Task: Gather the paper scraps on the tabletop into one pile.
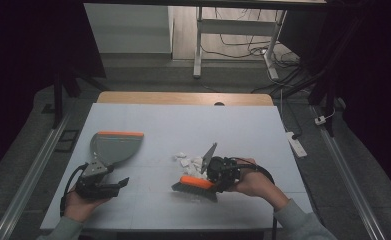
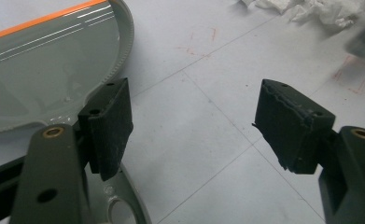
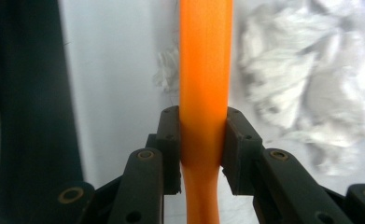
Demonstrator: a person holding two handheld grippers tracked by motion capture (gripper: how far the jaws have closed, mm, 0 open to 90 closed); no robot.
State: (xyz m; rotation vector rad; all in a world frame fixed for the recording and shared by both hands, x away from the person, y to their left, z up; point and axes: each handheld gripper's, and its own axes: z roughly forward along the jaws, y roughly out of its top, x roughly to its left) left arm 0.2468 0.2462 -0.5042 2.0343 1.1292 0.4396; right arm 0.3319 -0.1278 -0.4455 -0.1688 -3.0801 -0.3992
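While dustpan (image 1: 114, 146) lies empty, left tongs (image 2: 194, 126) gape wide; right tongs (image 3: 202, 140) clamp brush (image 1: 197, 185).

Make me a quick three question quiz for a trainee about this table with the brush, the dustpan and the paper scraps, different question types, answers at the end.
1. True or false: the right tool is shut on the brush by its orange handle.
2. Multiple choice: the left tool is
A. shut on the dustpan
B. open, with its jaws apart beside the dustpan
C. shut on a paper scrap
3. Fill in: the white paper scraps lie between the dustpan and the ____ tool.

Key: 1 true; 2 B; 3 right.
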